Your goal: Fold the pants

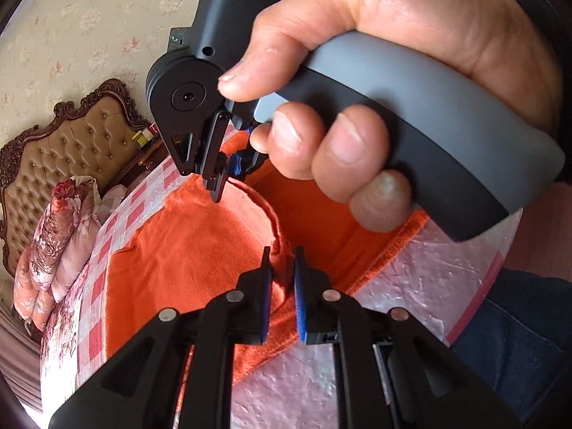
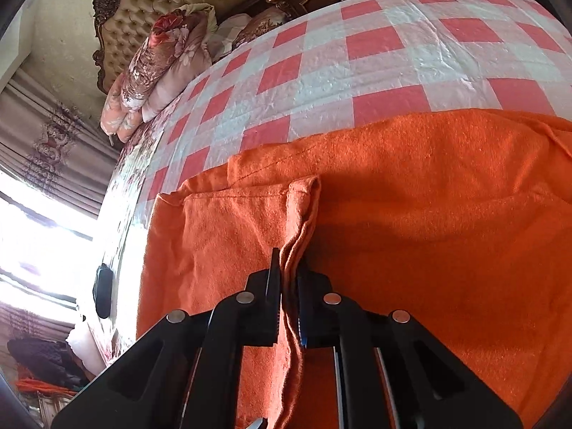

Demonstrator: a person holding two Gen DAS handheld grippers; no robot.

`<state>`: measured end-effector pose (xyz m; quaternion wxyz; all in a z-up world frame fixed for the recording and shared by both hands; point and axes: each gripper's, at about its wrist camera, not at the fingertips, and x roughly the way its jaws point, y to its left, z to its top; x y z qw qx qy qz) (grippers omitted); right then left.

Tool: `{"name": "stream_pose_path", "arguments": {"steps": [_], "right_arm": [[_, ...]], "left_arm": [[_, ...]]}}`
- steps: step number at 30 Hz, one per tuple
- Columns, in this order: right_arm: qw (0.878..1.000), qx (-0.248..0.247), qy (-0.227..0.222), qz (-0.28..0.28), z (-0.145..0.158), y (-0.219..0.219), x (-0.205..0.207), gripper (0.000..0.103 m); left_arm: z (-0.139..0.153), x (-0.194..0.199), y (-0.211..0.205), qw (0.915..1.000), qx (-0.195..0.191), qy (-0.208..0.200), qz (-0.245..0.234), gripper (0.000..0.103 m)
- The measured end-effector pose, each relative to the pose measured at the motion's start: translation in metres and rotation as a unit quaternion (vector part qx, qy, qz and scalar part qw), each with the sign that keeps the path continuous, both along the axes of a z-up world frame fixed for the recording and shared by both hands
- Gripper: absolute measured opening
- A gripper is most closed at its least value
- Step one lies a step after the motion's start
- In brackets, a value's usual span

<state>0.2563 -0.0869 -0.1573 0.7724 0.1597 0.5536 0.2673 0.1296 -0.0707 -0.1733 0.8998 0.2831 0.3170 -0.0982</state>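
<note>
Orange pants [image 1: 200,250] lie spread on a bed with a pink-and-white checked cover [image 1: 118,214]. My left gripper [image 1: 282,264] is shut on a raised edge of the pants, held a little above the bed. My right gripper [image 1: 223,173] also shows in the left wrist view, held in a hand, pinching the same cloth further back. In the right wrist view the right gripper [image 2: 287,268] is shut on a bunched fold of the pants [image 2: 429,196], and the cloth rises in a ridge between the jaws.
A tufted brown headboard [image 1: 71,143] and flowered folded quilts [image 1: 53,232] stand at the bed's far end. The checked cover [image 2: 357,64] extends beyond the pants. A bright window [image 2: 28,243] and curtains are to the left. A dark object [image 2: 103,289] lies at the bed's edge.
</note>
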Motion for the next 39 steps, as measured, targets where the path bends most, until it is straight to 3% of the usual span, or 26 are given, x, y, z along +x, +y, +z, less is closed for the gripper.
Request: {"name": "stream_pose_path", "arguments": {"steps": [11, 19, 28, 32, 34, 36, 39], "right_arm": [[0.997, -0.054, -0.046, 0.0, 0.011, 0.012, 0.0, 0.009], [0.991, -0.105, -0.077, 0.005, 0.014, 0.021, -0.006, 0.009], [0.985, -0.137, -0.106, 0.007, 0.031, 0.024, -0.013, 0.009], [0.984, -0.152, -0.097, 0.005, 0.021, 0.022, -0.009, 0.009], [0.984, -0.157, -0.089, -0.001, 0.014, 0.019, -0.007, 0.012], [0.983, -0.156, -0.096, -0.021, 0.02, 0.012, -0.009, 0.023], [0.975, -0.179, -0.118, -0.067, 0.041, -0.006, -0.016, 0.024]], "left_arm": [[-0.002, 0.007, 0.003, 1.0, -0.007, 0.0, 0.001, 0.011], [0.005, 0.01, 0.013, 0.9973, -0.069, 0.026, 0.003, 0.022], [0.007, 0.022, 0.015, 0.9948, -0.095, 0.038, 0.001, 0.02], [0.006, 0.025, 0.017, 0.9928, -0.111, 0.044, 0.0, 0.021], [0.008, 0.025, 0.02, 0.99, -0.131, 0.051, -0.001, 0.026], [0.011, 0.024, 0.024, 0.9874, -0.148, 0.056, -0.004, 0.03], [0.029, 0.007, 0.039, 0.9843, -0.172, 0.042, -0.002, 0.03]]}}
